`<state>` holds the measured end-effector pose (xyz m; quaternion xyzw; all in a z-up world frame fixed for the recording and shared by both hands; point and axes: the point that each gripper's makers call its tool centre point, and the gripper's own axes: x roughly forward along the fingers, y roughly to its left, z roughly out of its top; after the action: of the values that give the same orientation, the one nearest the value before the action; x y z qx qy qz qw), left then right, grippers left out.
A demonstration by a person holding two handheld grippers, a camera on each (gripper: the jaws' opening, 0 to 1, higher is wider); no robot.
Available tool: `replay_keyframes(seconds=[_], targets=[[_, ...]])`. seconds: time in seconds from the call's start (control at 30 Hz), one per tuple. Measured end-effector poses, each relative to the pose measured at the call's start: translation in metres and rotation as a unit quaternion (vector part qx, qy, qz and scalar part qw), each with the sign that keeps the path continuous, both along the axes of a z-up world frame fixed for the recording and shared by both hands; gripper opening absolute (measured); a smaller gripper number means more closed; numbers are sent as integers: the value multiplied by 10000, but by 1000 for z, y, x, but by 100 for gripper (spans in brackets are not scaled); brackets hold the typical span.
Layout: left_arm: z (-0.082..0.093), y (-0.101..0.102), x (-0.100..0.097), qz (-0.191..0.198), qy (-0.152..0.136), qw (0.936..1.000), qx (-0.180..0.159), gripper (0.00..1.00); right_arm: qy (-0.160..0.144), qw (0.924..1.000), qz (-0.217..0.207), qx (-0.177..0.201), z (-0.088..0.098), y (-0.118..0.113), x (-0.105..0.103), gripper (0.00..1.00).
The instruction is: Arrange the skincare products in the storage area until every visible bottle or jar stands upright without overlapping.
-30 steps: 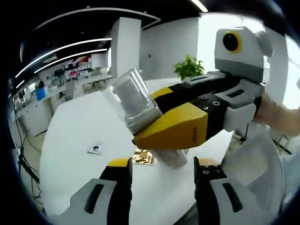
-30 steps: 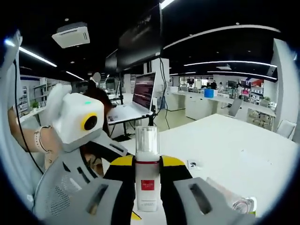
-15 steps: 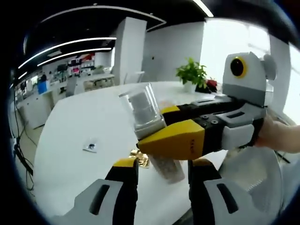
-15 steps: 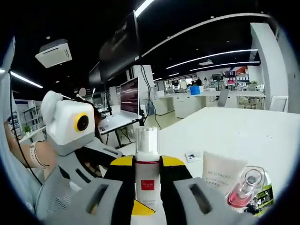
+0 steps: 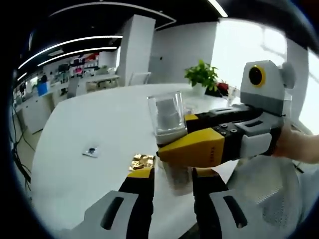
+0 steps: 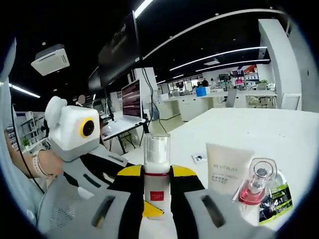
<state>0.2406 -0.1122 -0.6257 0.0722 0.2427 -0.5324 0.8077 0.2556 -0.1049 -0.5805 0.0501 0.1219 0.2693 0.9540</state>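
We see a large white oval table (image 5: 99,124) under both grippers, its top also running off to the right in the right gripper view (image 6: 279,129).

In the left gripper view the right gripper (image 5: 172,149) reaches in from the right, yellow and grey, its jaws clamped on the frosted white bottle with a clear cap (image 5: 168,117). The bottle stands nearly upright above the table, its cap uppermost and its lower part dropping between the left gripper (image 5: 172,179)'s own yellow-tipped jaws. Those jaws sit narrowly apart, close on either side of the bottle's base; we cannot tell whether they touch it. A person's hand (image 5: 299,147) holds the right gripper at the right edge.

In the right gripper view the same bottle (image 6: 157,172) rises straight up between the right gripper (image 6: 157,199)'s jaws, gripped around its body, where a red band and a red square label show. The left gripper (image 6: 79,144), grey and white, enters from the left.

To the right of the bottle a white squeeze tube with grey lettering (image 6: 227,167) stands on the table. Just beside it is a small clear bottle of pink liquid with a clear cap (image 6: 256,181), upright, with a green and black packet (image 6: 276,199) behind its base.

A crumpled gold foil wrapper (image 5: 142,162) lies on the table near the left gripper's left jaw. A small white card with a dark mark (image 5: 90,151) lies well apart from it.
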Motion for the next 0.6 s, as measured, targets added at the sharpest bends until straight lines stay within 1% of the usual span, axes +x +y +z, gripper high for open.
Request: replay_keyframes(seconds=[0.1,0.17,0.2,0.27,0.33,0.4,0.43,0.5,0.53,0.6], targets=[[-5,1,1,-14,8,10000,91,24,60,10000,-40,-15,-4,-2,-1,18],[-9,2,0,-51,-6,9998,203,26,102,9999,-44,-70,-8,-2,-2,18],[-12,3,1,-99,-153,9993,331,27,139,9998,-48,-129,-11,-2,-3,18],[-15,4,2,-105,-301,9982,510,30,176,9996,-60,-233,-17,-2,-3,18],[-16,2,0,-172,-279,9980,542,30,213,9996,-87,-192,-21,-3,-4,18],[-15,-1,-4,-313,-301,9976,546,26,273,9994,-129,-141,-24,-4,-5,18],[-14,-3,-4,-314,-331,9975,541,25,298,9994,-132,-126,-25,-5,-5,18],[-7,-7,-1,-394,-685,9957,483,24,331,9993,-164,-48,-26,-5,-5,18],[-8,-6,-2,-457,-757,9943,587,23,273,9994,-203,-13,-24,-6,-4,18],[-7,-9,-3,-433,-642,9958,487,19,276,9993,-231,-31,-22,-8,-5,18]])
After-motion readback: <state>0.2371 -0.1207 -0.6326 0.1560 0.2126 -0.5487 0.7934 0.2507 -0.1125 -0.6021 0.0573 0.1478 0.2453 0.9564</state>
